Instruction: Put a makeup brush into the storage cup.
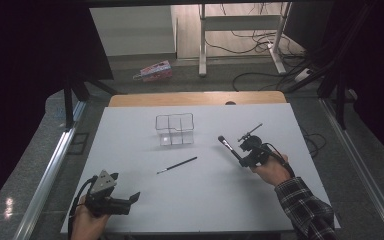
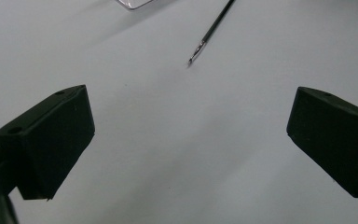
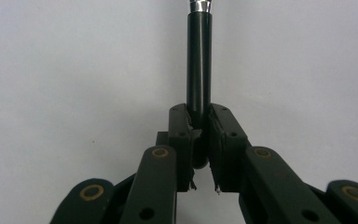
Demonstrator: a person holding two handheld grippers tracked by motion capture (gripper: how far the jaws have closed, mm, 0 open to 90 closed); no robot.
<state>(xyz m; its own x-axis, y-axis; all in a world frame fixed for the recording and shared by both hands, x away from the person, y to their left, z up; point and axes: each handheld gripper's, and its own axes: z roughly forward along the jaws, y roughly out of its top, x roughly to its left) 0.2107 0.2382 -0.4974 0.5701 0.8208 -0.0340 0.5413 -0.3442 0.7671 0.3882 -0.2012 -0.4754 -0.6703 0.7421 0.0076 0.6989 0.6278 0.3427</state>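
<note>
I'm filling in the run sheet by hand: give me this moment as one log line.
right gripper: shut on thick brush, lifted | left gripper: open, holding nothing | thin brush: lying on table | clear organizer: upright

Held brush [image 3: 199, 60] head cut off, thin brush [image 2: 212, 30] handle cut off

- Our left hand [image 1: 86, 220] sits at the near left edge of the table, wrapped around the left gripper [image 1: 132, 198], which points to the right and lies low over the surface.
- Its jaws stand wide apart, with nothing between them.
- Our right hand [image 1: 270, 170] is at the right of the table, farther out than the left, with a plaid sleeve [image 1: 305, 207] running back to the near right corner.
- The right gripper [image 1: 240, 155] points left and away, raised off the table.
- Its jaws are clamped tight on the black handle of a brush [image 3: 199, 70], which sticks straight out ahead of the pads.
</note>
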